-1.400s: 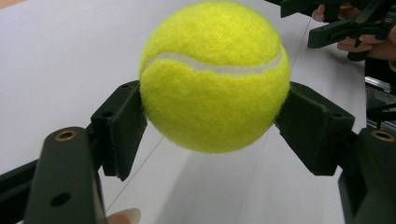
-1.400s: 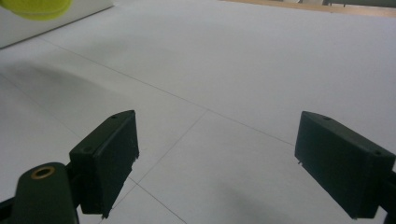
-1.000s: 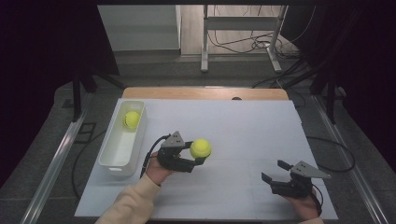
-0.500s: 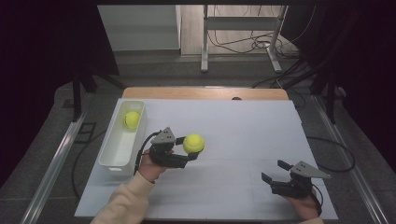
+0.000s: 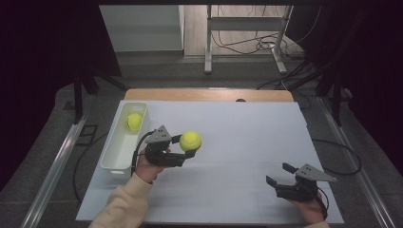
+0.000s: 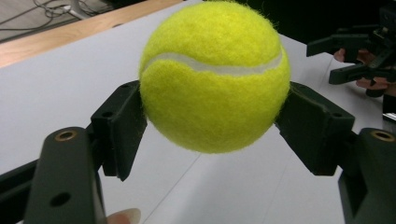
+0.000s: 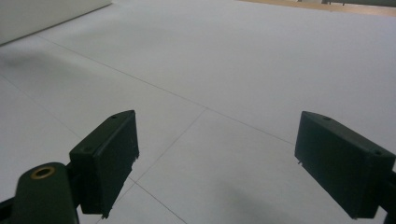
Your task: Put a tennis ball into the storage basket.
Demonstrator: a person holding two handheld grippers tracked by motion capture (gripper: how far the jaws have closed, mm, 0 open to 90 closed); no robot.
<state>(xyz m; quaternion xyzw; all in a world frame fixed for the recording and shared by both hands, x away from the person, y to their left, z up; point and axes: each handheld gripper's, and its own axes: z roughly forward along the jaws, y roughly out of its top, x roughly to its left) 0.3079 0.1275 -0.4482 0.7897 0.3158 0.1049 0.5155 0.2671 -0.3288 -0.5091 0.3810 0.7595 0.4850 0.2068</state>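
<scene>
A yellow tennis ball (image 5: 190, 140) (image 6: 215, 77) is held above the white tabletop, clamped between the jaws of my left gripper (image 5: 186, 146) (image 6: 212, 119), just right of a white bin (image 5: 113, 154). A second tennis ball (image 5: 134, 121) lies inside that bin near its far end. My right gripper (image 5: 280, 174) (image 7: 217, 163) rests low at the front right of the table, open, with nothing but bare tabletop between its jaws. It also appears far off in the left gripper view as the right gripper (image 6: 362, 56).
The white table (image 5: 247, 137) has a wooden strip (image 5: 209, 95) along its far edge. Beyond it stand metal table legs (image 5: 207, 42) and cables on the floor. Metal rails run along both sides of the table.
My left gripper has carried the ball left and slightly up, toward the bin. The right gripper has stayed in place.
</scene>
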